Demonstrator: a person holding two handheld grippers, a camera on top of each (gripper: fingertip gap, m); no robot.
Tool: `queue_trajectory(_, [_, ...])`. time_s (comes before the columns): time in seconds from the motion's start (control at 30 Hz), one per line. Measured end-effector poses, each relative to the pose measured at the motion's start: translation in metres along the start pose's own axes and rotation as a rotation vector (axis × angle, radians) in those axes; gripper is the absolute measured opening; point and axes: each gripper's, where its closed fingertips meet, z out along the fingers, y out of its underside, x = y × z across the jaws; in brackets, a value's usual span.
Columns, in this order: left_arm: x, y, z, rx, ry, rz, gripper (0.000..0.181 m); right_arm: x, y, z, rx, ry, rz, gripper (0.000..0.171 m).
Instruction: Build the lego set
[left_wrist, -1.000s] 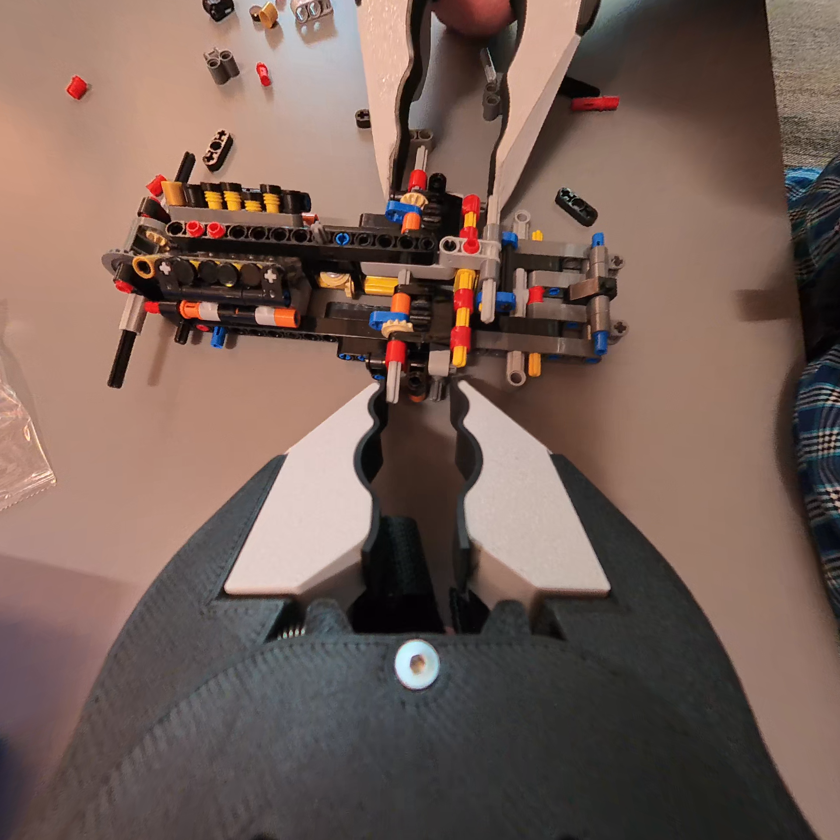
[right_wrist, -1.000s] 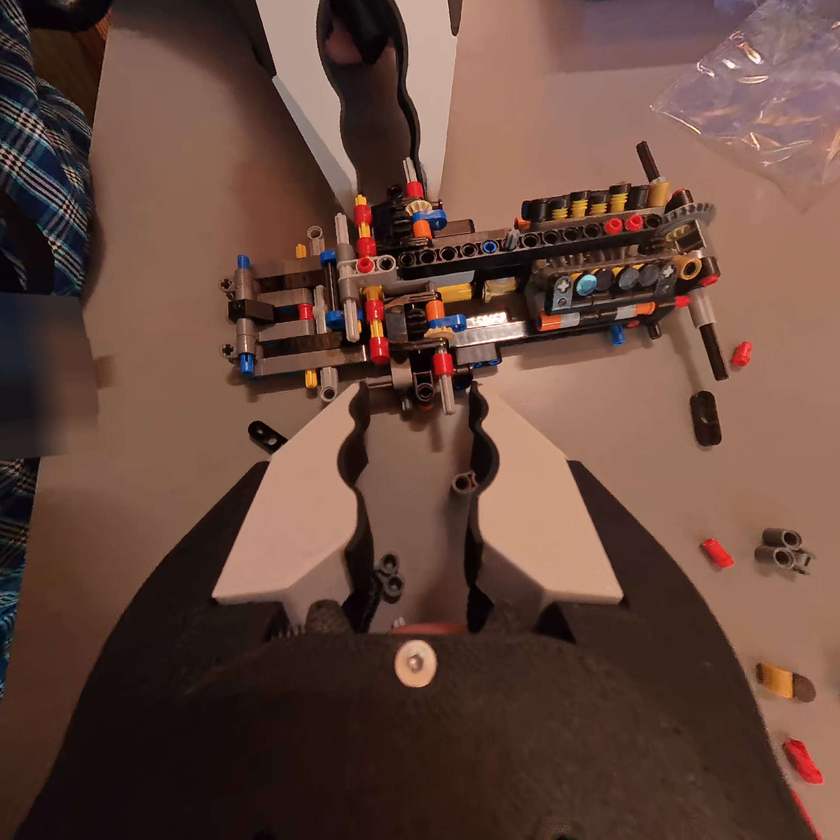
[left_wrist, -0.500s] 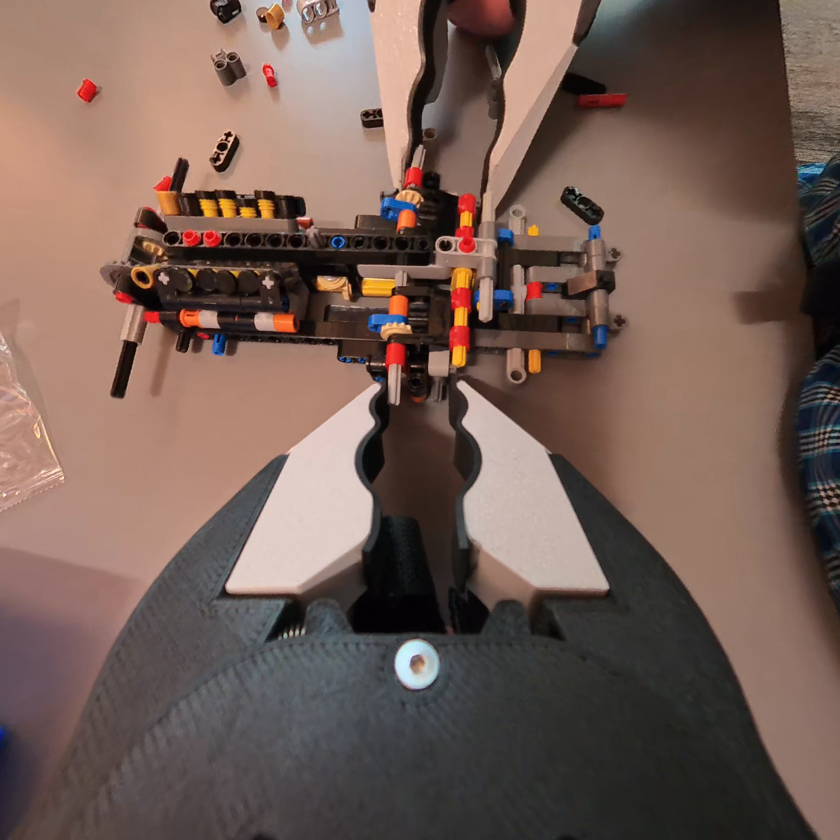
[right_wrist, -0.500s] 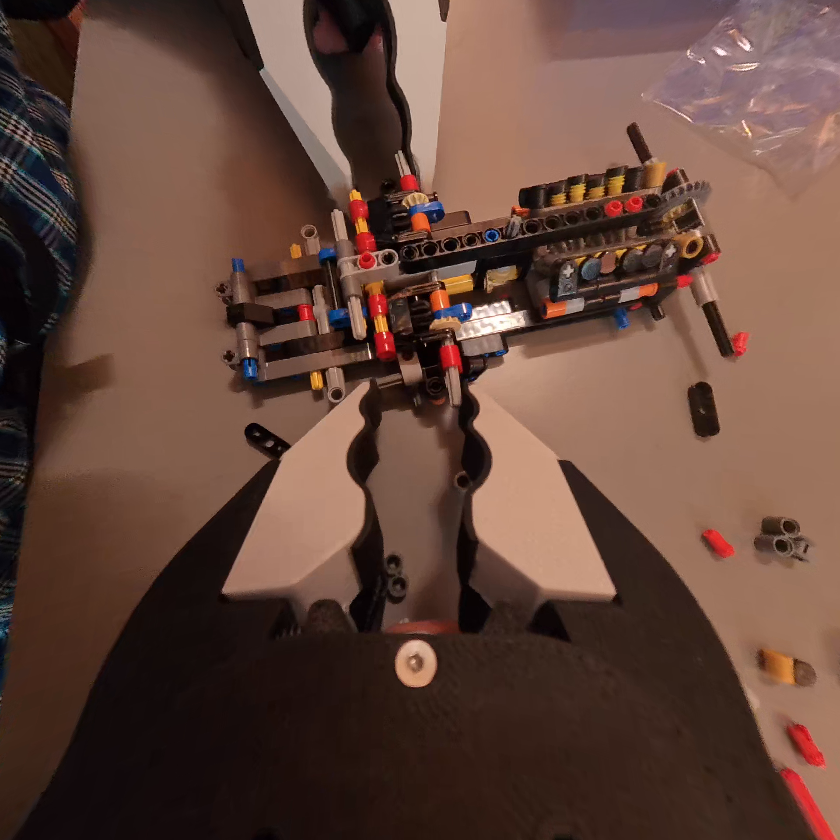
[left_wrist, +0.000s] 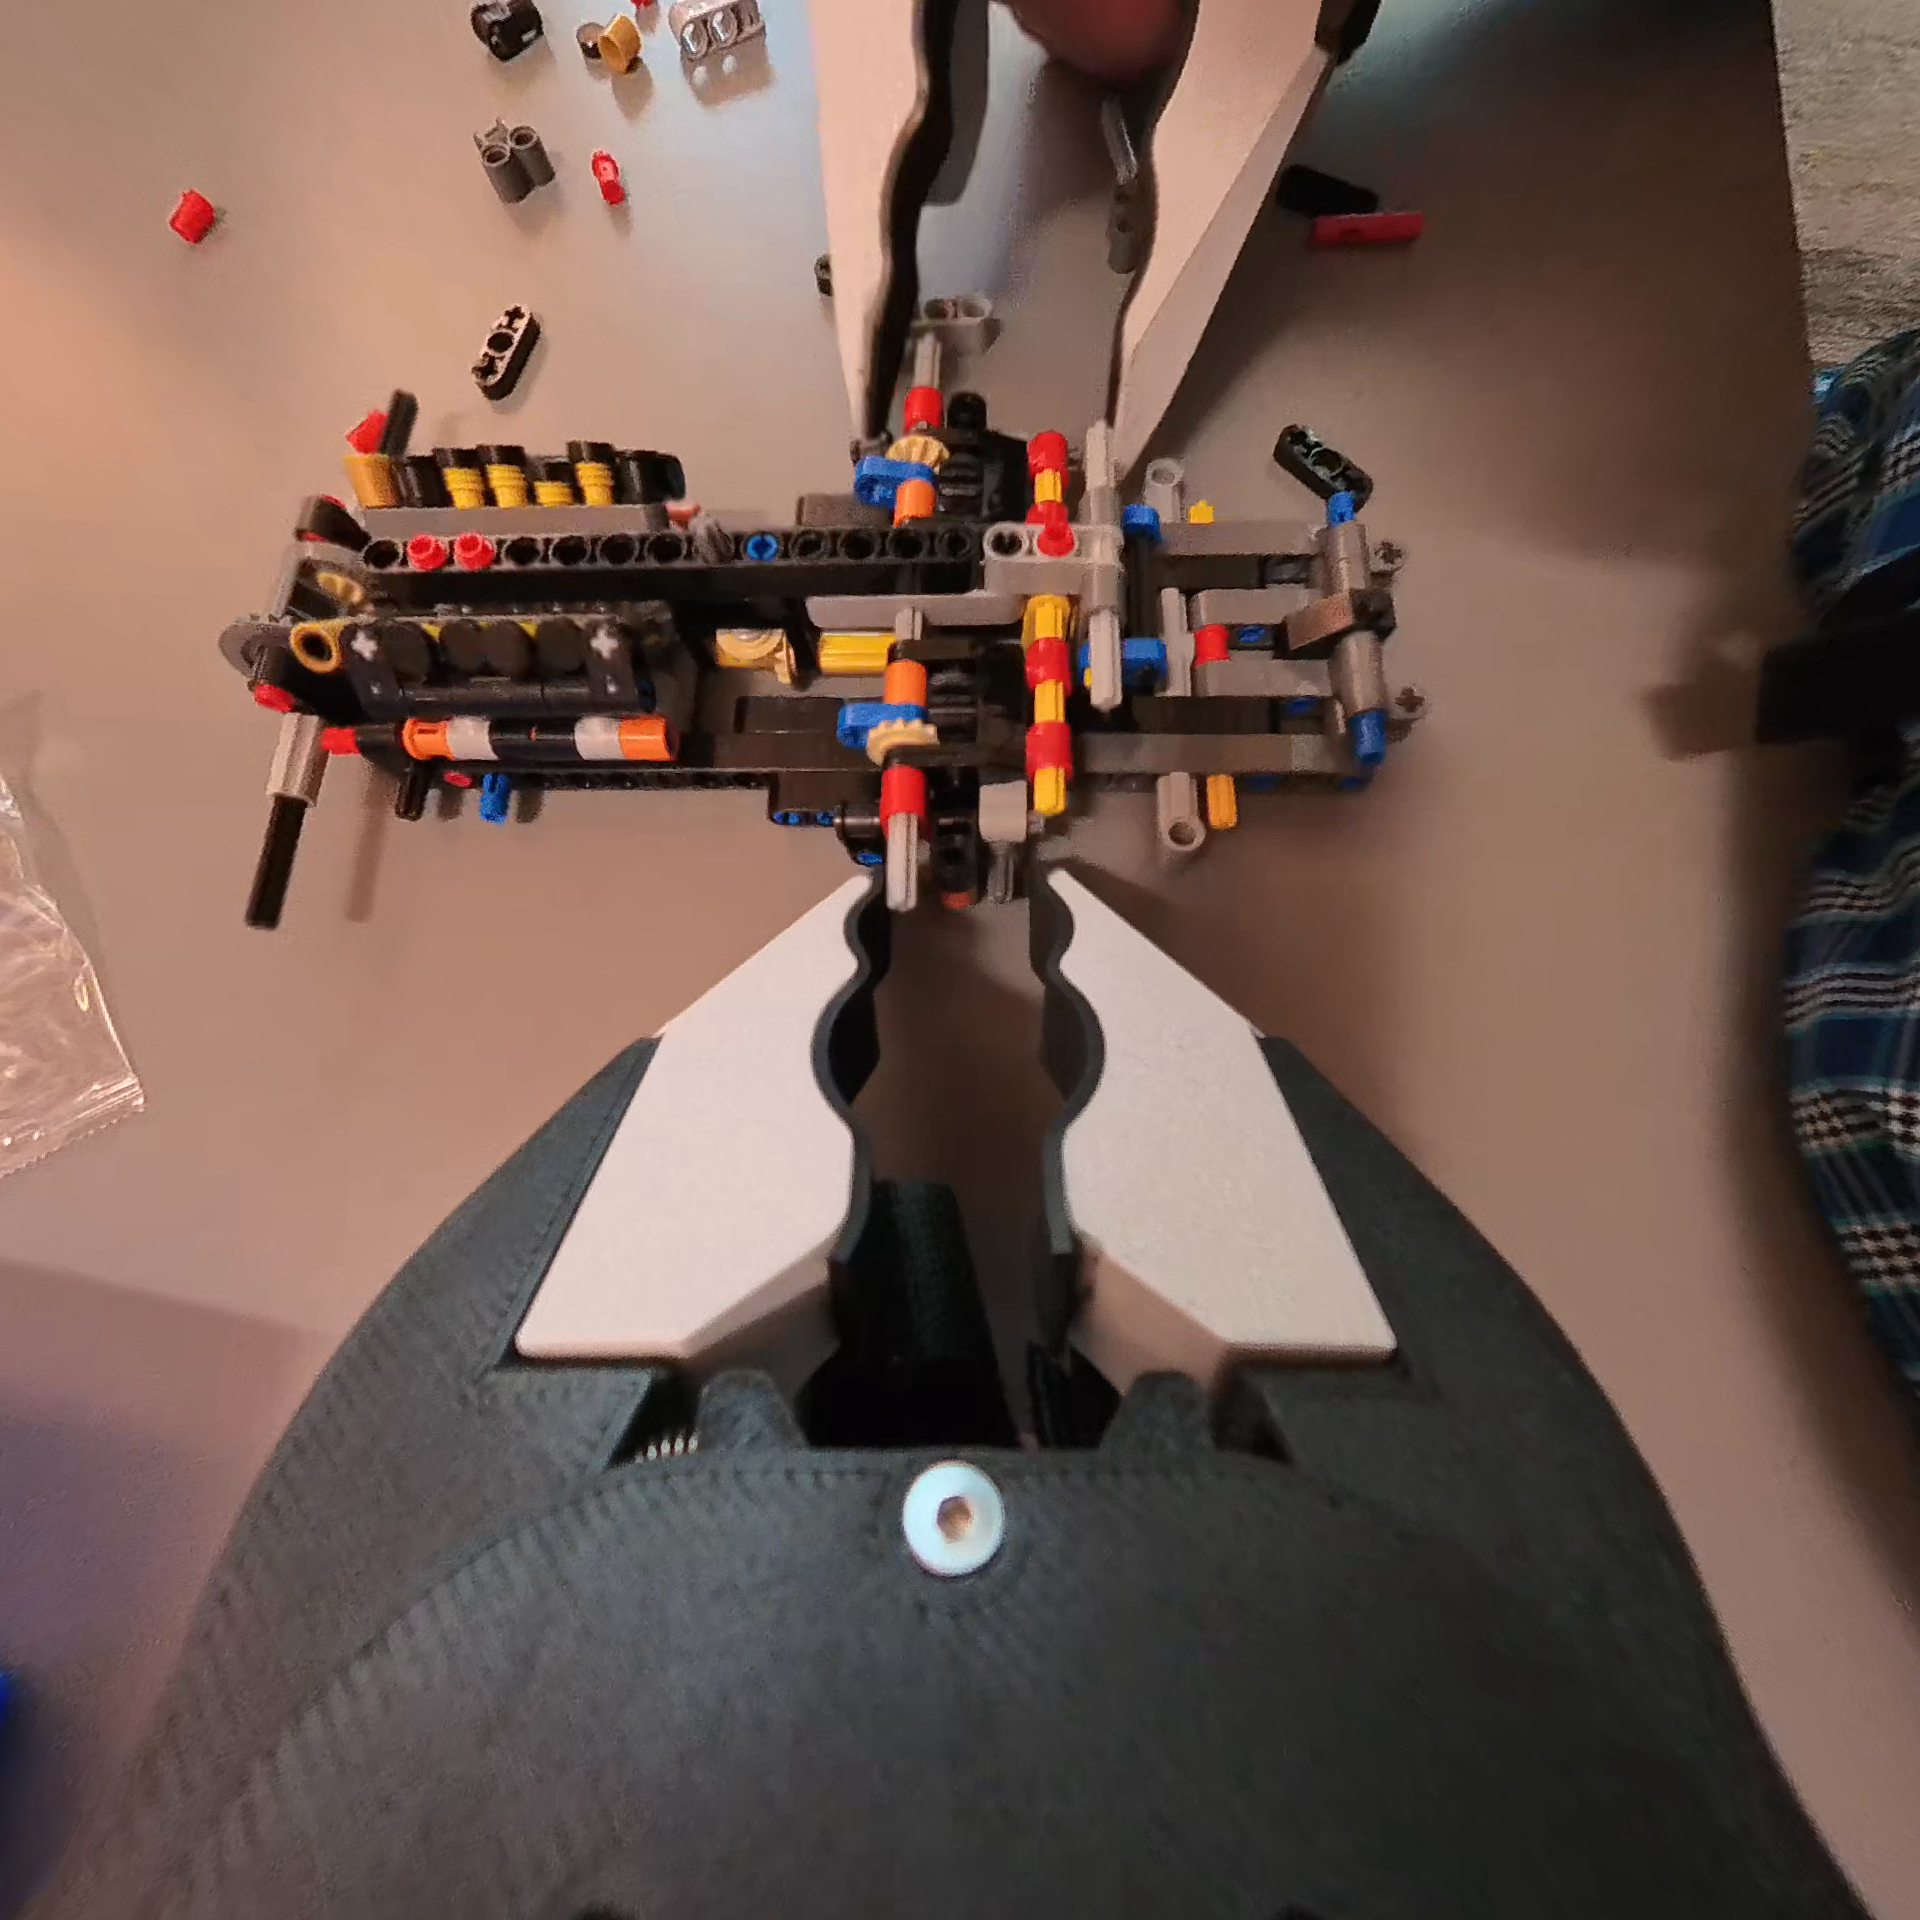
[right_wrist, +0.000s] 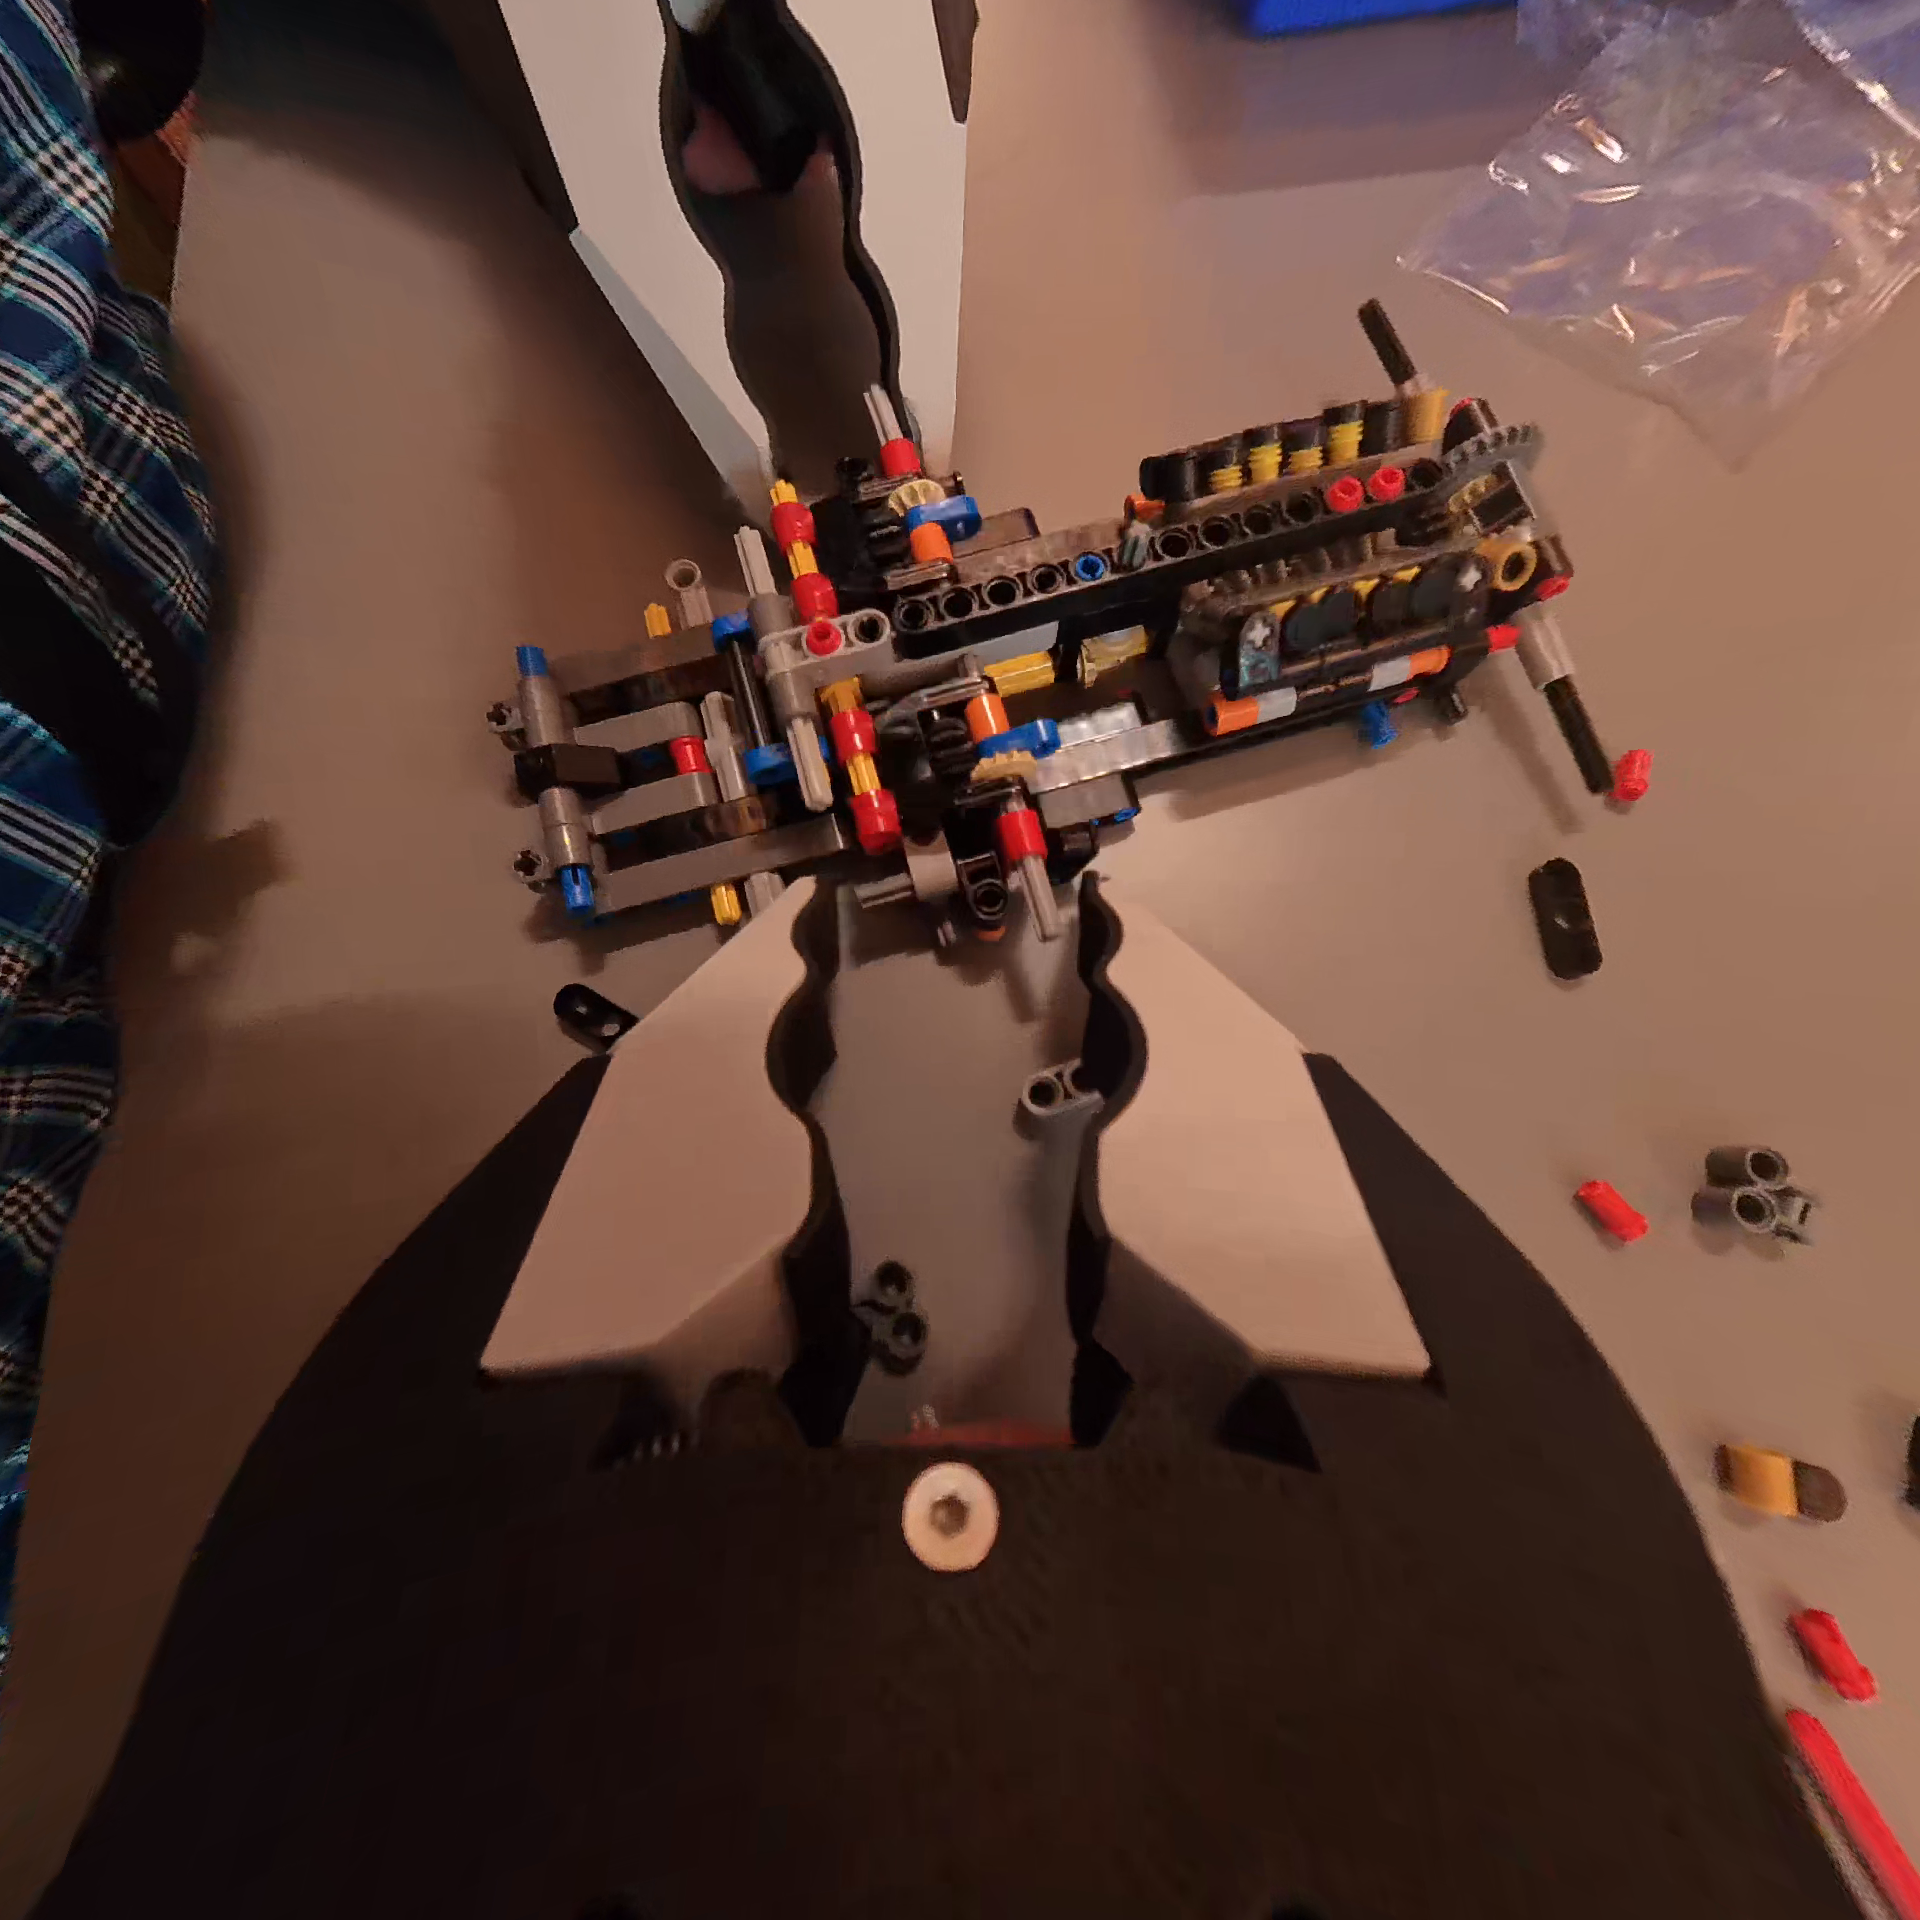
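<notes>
Black and grey lego chassis studded with red, yellow, blue, orange pins. Pale grey fingers on black woven-textured gripper body. Blue-white plaid sleeve. Beige-grey table.

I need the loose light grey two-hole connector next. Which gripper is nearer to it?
Right. The connector lies on the table between the right gripper's fingers; the left gripper sits across the lego model from it.

We see lego build mid-table, left gripper and right gripper on opposite sides; bag beyond one end.
</notes>
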Motion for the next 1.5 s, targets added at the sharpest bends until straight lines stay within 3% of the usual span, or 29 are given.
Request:
queue_trajectory(0.1, [0.0001, -0.0001, 0.0006, 0.0, 0.002, 0.001, 0.026, 0.0024, -0.0025, -0.0012, 0.01, 0.007, -0.002, 0.053])
queue_trajectory(0.63, [0.0007, -0.0004, 0.0031, 0.0, 0.01, 0.006, 0.026, 0.0008, -0.0042, 0.0041, 0.013, -0.061, -0.072, 0.041])
queue_trajectory(1.5, [-0.0015, -0.0016, 0.0019, 0.014, 0.009, -0.013, 0.03, 0.0005, -0.004, 0.0037, 0.011, -0.035, -0.078, 0.041])
